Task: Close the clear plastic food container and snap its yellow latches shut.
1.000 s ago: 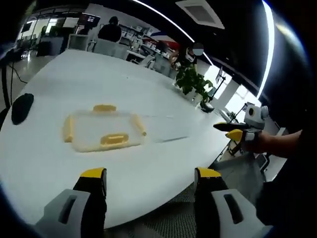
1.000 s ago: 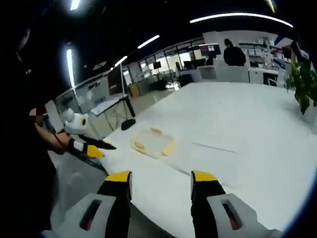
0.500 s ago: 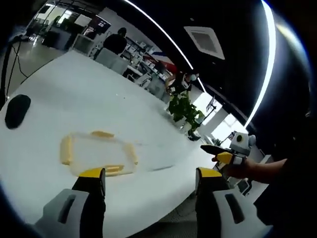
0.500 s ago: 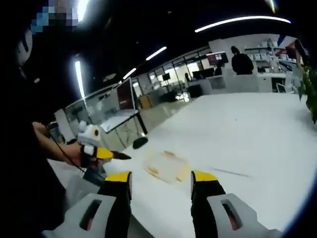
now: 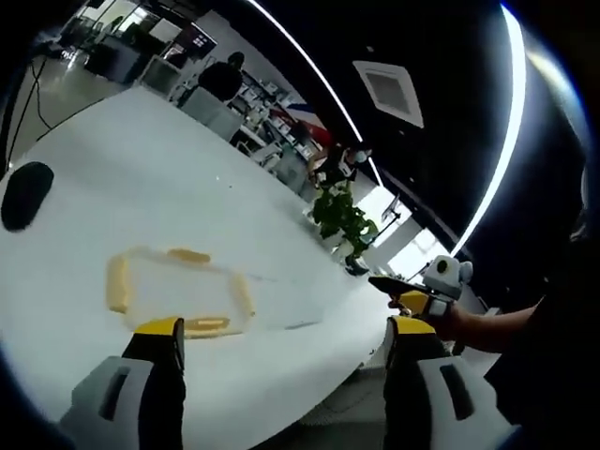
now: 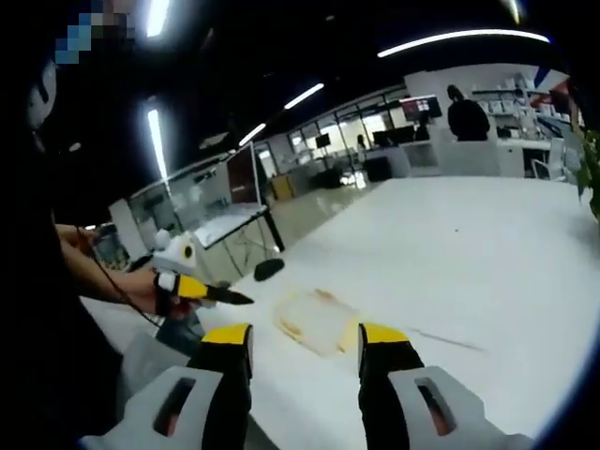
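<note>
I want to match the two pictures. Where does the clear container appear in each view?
Left gripper view: the container lies on the white table, lower left, just above the left finger.
Right gripper view: the container lies low in the centre, above the gap between the fingers.
Shared landmark: the black oval object on the table.

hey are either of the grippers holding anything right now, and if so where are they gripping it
Nothing is held. The left gripper and the right gripper both hang open in the air, short of the clear container lying on the white table.
</note>
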Motion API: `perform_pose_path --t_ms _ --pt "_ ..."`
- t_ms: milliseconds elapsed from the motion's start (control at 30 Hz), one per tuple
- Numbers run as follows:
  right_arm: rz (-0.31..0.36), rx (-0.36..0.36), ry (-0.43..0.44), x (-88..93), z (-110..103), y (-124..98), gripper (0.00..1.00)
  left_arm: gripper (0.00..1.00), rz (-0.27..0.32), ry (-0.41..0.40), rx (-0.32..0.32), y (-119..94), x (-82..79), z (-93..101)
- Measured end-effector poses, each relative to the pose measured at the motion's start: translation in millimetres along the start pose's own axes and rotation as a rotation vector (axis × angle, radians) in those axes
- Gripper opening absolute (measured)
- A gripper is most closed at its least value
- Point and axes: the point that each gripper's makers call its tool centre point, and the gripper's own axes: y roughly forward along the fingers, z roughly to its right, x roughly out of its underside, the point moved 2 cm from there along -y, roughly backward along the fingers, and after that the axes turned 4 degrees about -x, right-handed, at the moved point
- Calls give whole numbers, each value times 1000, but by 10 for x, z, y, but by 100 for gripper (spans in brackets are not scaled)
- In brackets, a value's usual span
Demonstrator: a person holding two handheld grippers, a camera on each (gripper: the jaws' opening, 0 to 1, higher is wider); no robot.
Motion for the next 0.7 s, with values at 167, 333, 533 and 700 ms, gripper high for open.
perform_pose_path --t_ms 167,333,533,700 --pt "-15 -26 -23 -59 -17 132 42 70 24 -20 11 24 -124 -27" --pt "-16 -47 -37 -125 5 230 41 67 49 6 -15 81 -290 -109" --pt "-31 -69 -61 -161 36 333 40 67 28 67 -75 73 -353 -287" --pt "-61 -83 -89 -135 35 409 40 70 -29 130 -94 54 -299 -384"
